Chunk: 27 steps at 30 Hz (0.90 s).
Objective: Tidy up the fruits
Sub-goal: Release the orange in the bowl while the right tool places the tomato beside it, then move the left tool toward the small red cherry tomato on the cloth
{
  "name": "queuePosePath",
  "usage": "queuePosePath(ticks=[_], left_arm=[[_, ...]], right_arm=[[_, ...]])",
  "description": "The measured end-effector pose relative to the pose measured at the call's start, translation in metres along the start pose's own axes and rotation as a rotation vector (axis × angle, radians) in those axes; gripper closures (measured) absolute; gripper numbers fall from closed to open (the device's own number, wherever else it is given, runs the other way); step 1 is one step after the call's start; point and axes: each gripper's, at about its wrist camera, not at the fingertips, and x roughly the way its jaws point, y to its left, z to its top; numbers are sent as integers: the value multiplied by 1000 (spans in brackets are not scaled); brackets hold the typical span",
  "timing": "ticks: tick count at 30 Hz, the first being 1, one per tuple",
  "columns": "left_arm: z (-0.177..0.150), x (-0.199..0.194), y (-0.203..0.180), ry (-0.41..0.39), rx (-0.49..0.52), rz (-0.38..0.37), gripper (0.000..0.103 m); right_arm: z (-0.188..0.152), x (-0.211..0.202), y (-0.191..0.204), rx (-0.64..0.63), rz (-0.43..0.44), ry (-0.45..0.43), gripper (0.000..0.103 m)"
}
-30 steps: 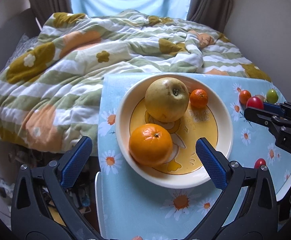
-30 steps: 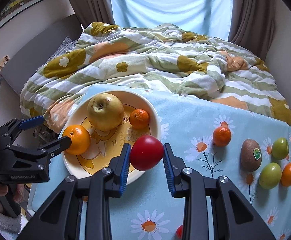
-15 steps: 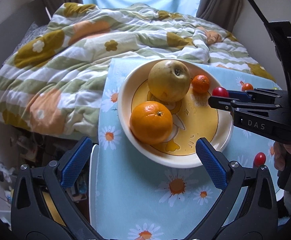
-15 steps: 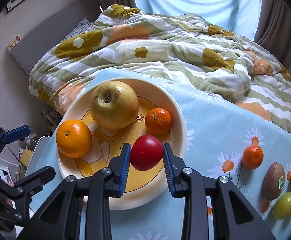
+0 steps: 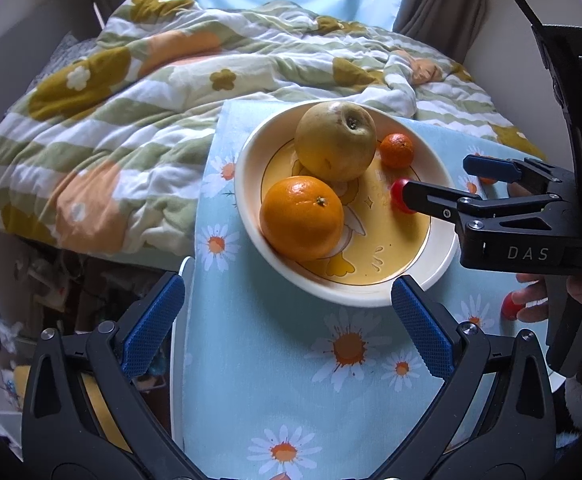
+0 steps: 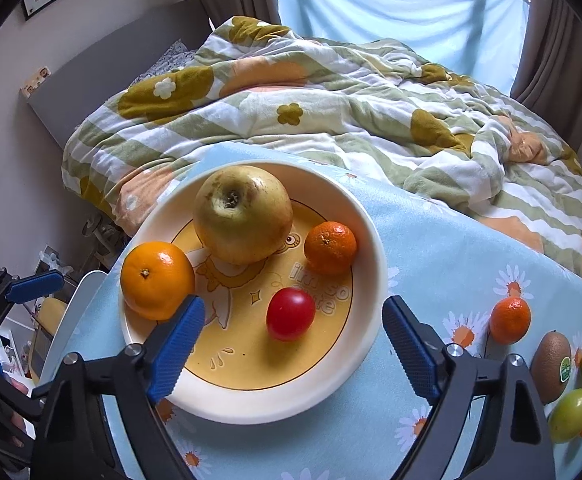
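The right claw (image 6: 293, 344) hung low over the near rim of the plate (image 6: 371, 240), its blue-padded fingers spread wide to either side of the red tomato (image 6: 291, 314) and touching nothing. From the left wrist view the same claw reached in from the right across the plate, the person's hand (image 5: 563, 300) wrapped round its black handle. The left claw (image 5: 289, 320) stood just short of the plate's near edge, fingers also spread wide and gripping nothing.

The plate sat on the surface (image 6: 451, 248), which was covered in a light blue daisy-print cloth, with a rumpled green-striped floral duvet (image 6: 331, 112) on the bed behind it. Off the plate to the right lay a small mandarin (image 6: 509, 320), a kiwi (image 6: 551, 366) with a green sticker, two green tomatoes (image 6: 570, 414) and an orange one. No object lay between either claw and the plate.

The tomato was smooth, glossy and round, resting on the yellow centre of the plate, apart from the other fruit. Around it lay a large orange (image 6: 157, 280) at the left, a big yellow-green apple (image 6: 243, 214) at the back and a small mandarin (image 6: 330, 248) to the right
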Motion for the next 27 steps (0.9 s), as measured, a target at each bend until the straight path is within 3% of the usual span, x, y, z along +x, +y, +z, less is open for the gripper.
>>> queuePosePath(ticks=[1,7,16,22,27], left_arm=[[0,-1,1,0,1,1,0],[1,-14,1,-20,-18,-20,0],[11,-56,-8,-88,39,-7,0],[21,-73,-30,-119,110,-60,0],[21,-80,-57,-125,154,-63,0]], right_arm=[[-1,-1,0,0,-3,0,1],[-3,-19,-2,14,-34,-6,0],[-16,-80,-13,140,-83,-38,0],[-32,-125,-27,208,-156,-75,0],[-49,-160,-49,271,-185,-120,0]])
